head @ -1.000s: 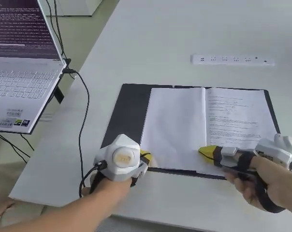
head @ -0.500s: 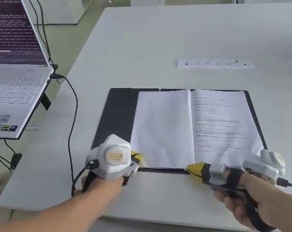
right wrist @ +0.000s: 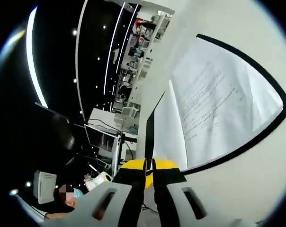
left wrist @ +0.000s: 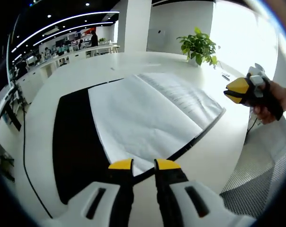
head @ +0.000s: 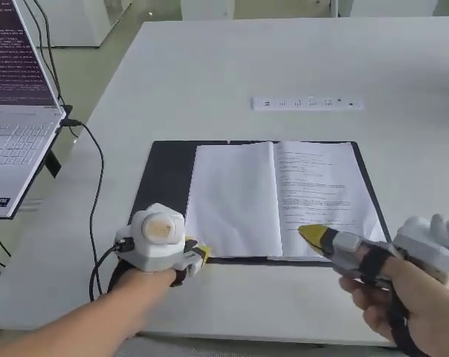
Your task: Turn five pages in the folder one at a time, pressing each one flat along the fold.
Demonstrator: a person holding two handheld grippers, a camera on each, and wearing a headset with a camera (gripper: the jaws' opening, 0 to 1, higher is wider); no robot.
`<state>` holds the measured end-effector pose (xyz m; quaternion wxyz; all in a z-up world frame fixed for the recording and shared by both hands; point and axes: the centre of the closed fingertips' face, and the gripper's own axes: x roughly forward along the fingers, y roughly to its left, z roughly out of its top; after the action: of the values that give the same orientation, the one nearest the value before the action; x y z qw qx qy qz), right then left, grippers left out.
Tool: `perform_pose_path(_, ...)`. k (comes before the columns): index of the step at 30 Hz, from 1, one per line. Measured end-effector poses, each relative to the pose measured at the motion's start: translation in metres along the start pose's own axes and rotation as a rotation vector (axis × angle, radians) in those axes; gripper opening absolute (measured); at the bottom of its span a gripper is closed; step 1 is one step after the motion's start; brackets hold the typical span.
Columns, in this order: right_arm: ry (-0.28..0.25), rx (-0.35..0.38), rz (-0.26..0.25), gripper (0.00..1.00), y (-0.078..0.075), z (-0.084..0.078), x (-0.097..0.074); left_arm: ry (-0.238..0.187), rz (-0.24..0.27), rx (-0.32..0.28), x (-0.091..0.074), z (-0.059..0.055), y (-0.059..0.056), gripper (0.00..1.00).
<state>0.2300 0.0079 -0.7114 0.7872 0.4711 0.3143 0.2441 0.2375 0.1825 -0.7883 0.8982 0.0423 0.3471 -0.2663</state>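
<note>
Far left: laptop (head: 9, 111), cable (head: 98, 186) looping down over table (head: 210, 59). Left gripper (head: 197, 253) at folder's (head: 165, 186) near-left corner, just beside blank page (head: 232, 201); jaws slightly apart, gripping nothing. Folder lying open and flat mid-table, black cover showing left of blank page. Fold (head: 273, 197) down the middle, looks flat. Printed page (head: 321, 186) on right half. Power strip (head: 306, 103) beyond folder, well apart. Right gripper (head: 314, 236) above near edge of printed page, close to fold; jaws pressed together, holding nothing. Cannot tell if tip touches paper.

Looks like a gap between turns, no sheet lifted. Cannot tell how many pages done. Next likely: spread right jaws, pinch only the top printed sheet at near edge, swing over fold onto blank side, then run shut tip along fold. Risk of grabbing two sheets at once.
</note>
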Motion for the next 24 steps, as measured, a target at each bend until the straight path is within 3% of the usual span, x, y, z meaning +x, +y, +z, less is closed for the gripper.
perform_pose_path(3, -0.065, -0.132, -0.062, 0.17, -0.004, 0.021, -0.023, -0.022, -0.01, -0.005, -0.015, 0.006, -0.004, 0.18)
perform_pose_path(10, -0.081, -0.415, -0.172, 0.29, 0.004, 0.032, -0.066, -0.099, 0.003, -0.061, -0.057, 0.02, -0.004, 0.29)
perform_pose_path(13, -0.079, -0.507, -0.218, 0.34, 0.004, 0.033, -0.08, -0.111, 0.007, -0.061, -0.071, 0.023, -0.007, 0.36)
perform_pose_path(17, -0.096, -0.552, -0.239, 0.33, 0.008, 0.033, -0.093, -0.132, 0.003, -0.075, -0.085, 0.029, -0.01, 0.4)
perform_pose_path(20, -0.117, -0.58, -0.253, 0.35, 0.007, 0.036, -0.103, -0.132, -0.005, -0.086, -0.093, 0.03, -0.016, 0.5)
perform_pose_path(24, -0.154, -0.61, -0.275, 0.37, 0.004, 0.041, -0.116, -0.16, -0.014, -0.04, -0.105, 0.038, -0.024, 0.53)
